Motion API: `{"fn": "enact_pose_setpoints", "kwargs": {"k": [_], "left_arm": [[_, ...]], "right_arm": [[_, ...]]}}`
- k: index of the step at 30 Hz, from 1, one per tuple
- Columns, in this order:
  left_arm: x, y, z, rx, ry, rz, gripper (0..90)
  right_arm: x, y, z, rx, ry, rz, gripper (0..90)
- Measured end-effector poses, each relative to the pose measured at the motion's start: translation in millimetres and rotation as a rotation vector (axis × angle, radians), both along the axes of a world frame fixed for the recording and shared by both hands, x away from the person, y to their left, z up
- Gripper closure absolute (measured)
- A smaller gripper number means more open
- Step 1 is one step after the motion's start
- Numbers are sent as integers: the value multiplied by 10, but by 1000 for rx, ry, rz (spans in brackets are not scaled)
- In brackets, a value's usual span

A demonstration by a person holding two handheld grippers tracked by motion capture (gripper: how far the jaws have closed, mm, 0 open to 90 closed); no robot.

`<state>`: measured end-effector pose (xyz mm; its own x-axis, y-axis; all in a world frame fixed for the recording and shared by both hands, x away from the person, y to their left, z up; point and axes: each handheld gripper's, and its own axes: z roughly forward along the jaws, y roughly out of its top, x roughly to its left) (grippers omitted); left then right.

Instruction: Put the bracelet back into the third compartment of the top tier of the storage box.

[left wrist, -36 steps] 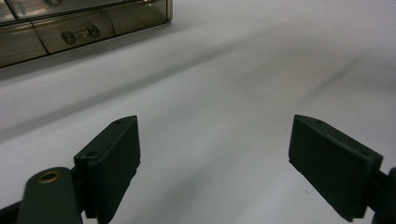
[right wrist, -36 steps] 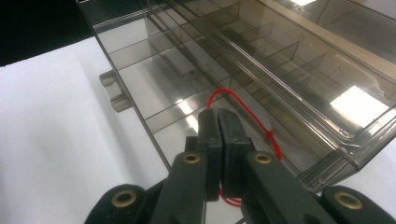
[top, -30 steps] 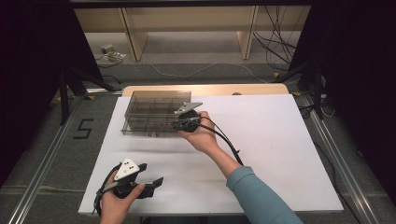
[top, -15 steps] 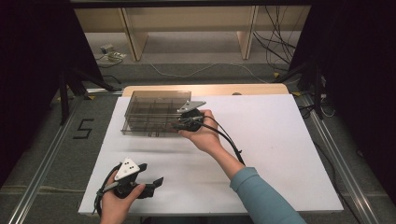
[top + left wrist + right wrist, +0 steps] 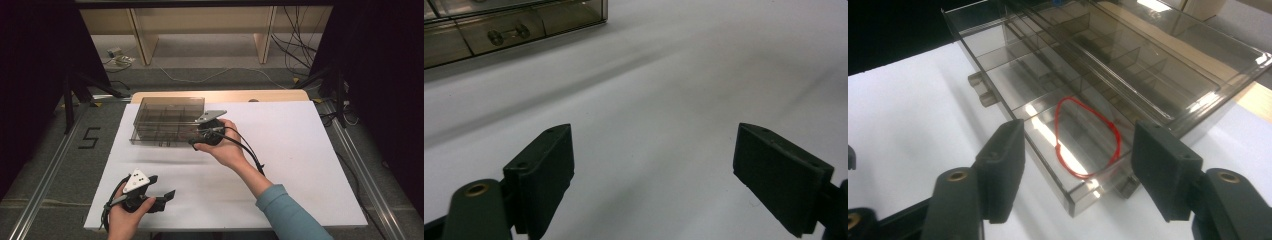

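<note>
- Your right claw (image 5: 194, 140) sat at the near right corner of a smoky, see-through plastic organizer box (image 5: 167, 120), its two black jaws spread apart and holding nothing.
- In the right gripper view the box (image 5: 1108, 75) lay just ahead of that claw (image 5: 1078, 165): thin, glossy, hard-edged walls split it into rectangular compartments, and a clear lid stood above them.
- A thin red elastic band (image 5: 1088, 137), lying in an uneven oval loop, rested in the compartment nearest the claw, between the two jaws as the camera saw them; you cannot tell whether either jaw touched the box wall.
- Your left claw (image 5: 167, 197) rested low over the white worktop (image 5: 300, 150), well apart from the box and nearer to you, its blocky matte black jaws wide open and empty.
- In the left gripper view that claw (image 5: 654, 175) had smooth white worktop (image 5: 684, 75) between its jaws, and the box front (image 5: 514, 25) lay far ahead to its left, with a small dumbbell-shaped latch on the translucent wall.
</note>
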<state>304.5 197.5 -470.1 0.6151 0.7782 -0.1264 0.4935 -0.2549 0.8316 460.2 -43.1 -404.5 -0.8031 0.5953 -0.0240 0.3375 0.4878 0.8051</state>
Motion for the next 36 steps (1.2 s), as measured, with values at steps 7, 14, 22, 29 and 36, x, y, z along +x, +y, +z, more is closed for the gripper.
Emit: {"fn": "enact_pose_setpoints", "kwargs": {"k": [7, 14, 22, 29, 36], "left_arm": [[0, 2, -4, 0, 2, 3, 166], [-4, 6, -4, -3, 1, 5, 166], [-6, 19, -7, -16, 6, 11, 166], [-4, 27, -10, -17, 8, 17, 167], [-3, 35, -11, -12, 7, 34, 175]], "right_arm": [[-89, -105, 34, 6, -11, -8, 351], [-160, -217, 51, 15, -4, -13, 312], [-244, -395, 55, 18, -3, -35, 284], [-342, -632, 34, 17, -12, -55, 274], [-464, -911, 0, 28, -17, -85, 256]]}}
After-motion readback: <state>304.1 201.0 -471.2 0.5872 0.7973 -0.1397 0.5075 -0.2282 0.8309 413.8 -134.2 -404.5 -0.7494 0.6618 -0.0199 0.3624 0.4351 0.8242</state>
